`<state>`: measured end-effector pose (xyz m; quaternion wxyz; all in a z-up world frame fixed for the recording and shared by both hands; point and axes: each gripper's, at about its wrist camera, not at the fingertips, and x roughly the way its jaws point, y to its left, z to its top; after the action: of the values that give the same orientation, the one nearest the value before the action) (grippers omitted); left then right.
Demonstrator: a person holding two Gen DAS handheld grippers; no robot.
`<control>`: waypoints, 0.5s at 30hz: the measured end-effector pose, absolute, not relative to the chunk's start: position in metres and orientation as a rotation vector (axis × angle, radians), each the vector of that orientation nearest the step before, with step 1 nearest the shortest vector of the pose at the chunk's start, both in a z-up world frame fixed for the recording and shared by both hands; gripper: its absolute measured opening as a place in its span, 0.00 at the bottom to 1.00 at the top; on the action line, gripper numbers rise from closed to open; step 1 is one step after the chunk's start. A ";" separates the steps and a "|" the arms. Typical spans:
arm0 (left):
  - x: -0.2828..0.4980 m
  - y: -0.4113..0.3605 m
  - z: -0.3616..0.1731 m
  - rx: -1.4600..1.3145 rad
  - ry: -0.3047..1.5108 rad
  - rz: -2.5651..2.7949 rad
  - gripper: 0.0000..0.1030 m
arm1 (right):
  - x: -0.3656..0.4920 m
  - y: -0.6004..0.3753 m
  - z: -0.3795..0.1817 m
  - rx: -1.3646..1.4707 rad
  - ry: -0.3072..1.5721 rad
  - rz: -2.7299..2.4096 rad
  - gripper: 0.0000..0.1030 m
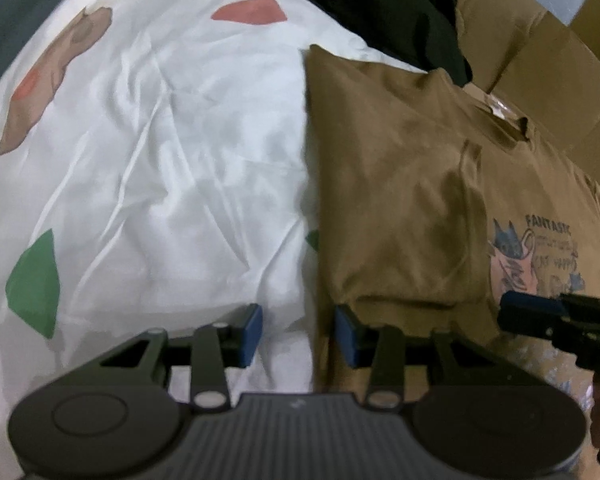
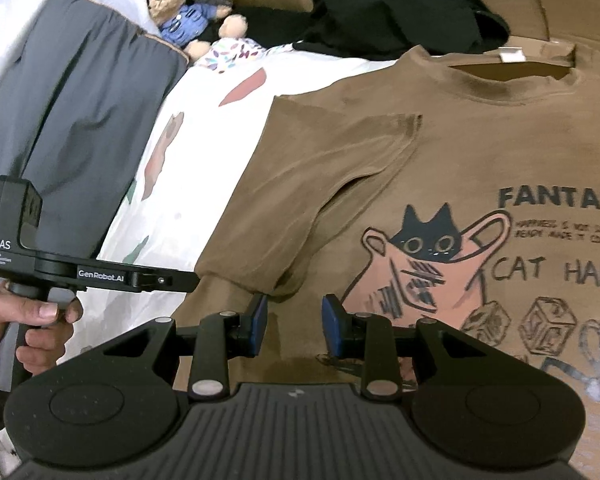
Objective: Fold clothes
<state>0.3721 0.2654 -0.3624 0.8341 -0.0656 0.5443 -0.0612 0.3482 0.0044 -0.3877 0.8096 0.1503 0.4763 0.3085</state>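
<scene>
Left gripper [image 1: 299, 334]: I am holding it part-open, empty, over the brown T-shirt [image 1: 400, 208] edge.
Right gripper [image 2: 294, 326]: part-open, empty.
Print: frame is cutting off lettering.

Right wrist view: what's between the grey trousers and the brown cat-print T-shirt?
A strip of white bedsheet with coloured patches separates grey trousers from brown T-shirt.
</scene>
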 end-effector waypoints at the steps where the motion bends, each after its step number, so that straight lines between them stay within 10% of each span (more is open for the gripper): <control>1: 0.373 0.263 -0.363 -0.127 1.153 -0.132 0.41 | 0.348 0.006 -0.388 0.320 1.017 0.662 0.34; 15: 0.364 0.264 -0.364 -0.129 1.113 -0.165 0.30 | 0.356 0.034 -0.390 0.264 1.002 0.694 0.33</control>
<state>0.3644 0.2640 -0.3644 0.8438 -0.0610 0.5274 -0.0781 0.3562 0.0343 -0.3900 0.8119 0.1237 0.4691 0.3249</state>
